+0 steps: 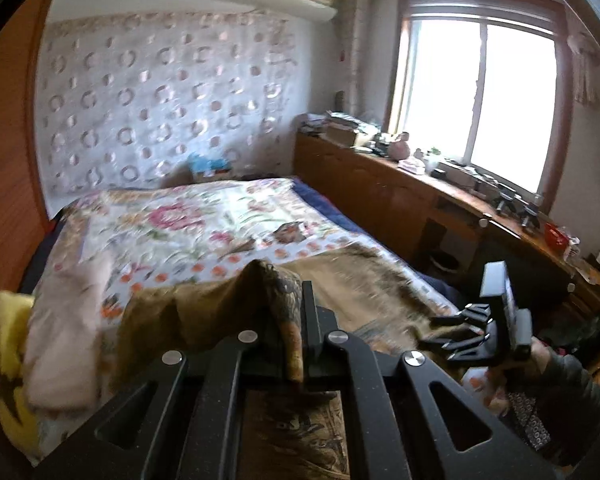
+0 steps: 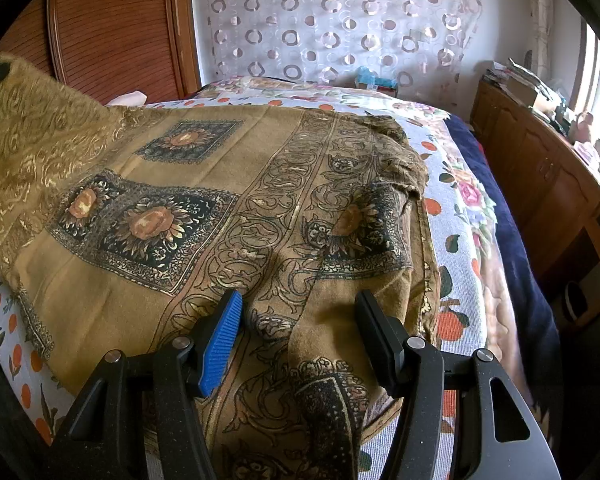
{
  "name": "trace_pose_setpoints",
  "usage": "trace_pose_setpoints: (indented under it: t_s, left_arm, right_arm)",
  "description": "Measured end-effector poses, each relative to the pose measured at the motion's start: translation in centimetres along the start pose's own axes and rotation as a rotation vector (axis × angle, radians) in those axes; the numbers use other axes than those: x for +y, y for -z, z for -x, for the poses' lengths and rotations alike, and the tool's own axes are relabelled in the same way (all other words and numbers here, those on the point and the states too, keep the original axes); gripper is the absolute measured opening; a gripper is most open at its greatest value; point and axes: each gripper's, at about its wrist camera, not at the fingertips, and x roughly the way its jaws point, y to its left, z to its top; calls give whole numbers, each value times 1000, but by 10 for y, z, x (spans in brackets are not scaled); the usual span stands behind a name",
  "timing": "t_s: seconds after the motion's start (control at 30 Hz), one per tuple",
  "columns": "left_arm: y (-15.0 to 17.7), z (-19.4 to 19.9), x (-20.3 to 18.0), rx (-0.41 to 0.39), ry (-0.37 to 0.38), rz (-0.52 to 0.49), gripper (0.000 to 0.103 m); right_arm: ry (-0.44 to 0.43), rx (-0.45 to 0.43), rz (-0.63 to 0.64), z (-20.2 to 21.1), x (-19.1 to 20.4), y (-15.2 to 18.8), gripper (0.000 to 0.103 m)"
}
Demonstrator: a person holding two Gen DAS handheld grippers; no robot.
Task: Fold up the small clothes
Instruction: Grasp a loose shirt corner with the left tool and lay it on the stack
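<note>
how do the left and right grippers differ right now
The left gripper is shut on the brown patterned cloth, pinching a raised fold; the right gripper stands open, the cloth between its fingers unpinched. The right shows a blue ribbed pad; the left shows only black. Both point at the same cloth on the bed.

Left tongs (image 1: 290,320) clamped on brown patterned cloth (image 1: 228,312), raised over floral bedspread (image 1: 188,224); right tongs (image 1: 456,336) nearby

A home bedroom: floral-quilted bed (image 1: 188,220), cluttered wooden sideboard (image 1: 380,176) (beneath window (image 1: 480,96)).
</note>
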Motion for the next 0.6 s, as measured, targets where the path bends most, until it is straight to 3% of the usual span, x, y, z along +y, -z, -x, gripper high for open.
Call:
trace_pose_setpoints:
  t_s: [0.37, 0.43, 0.5, 0.6]
  left_arm:
    - [-27, -35, -56, 19, 68, -76, 6]
    - [-20, -41, -55, 42, 92, -64, 17]
    - [-14, -41, -54, 44, 100, -58, 43]
    - [-5, -40, -56, 45, 65, -83, 49]
  right_arm:
    - [-3, 1, 4, 0, -1, 0, 60]
    - [-4, 0, 4, 0, -1, 0, 60]
    - [-7, -1, 0, 1, -1, 0, 60]
    - [-7, -2, -2, 1, 0, 1, 61]
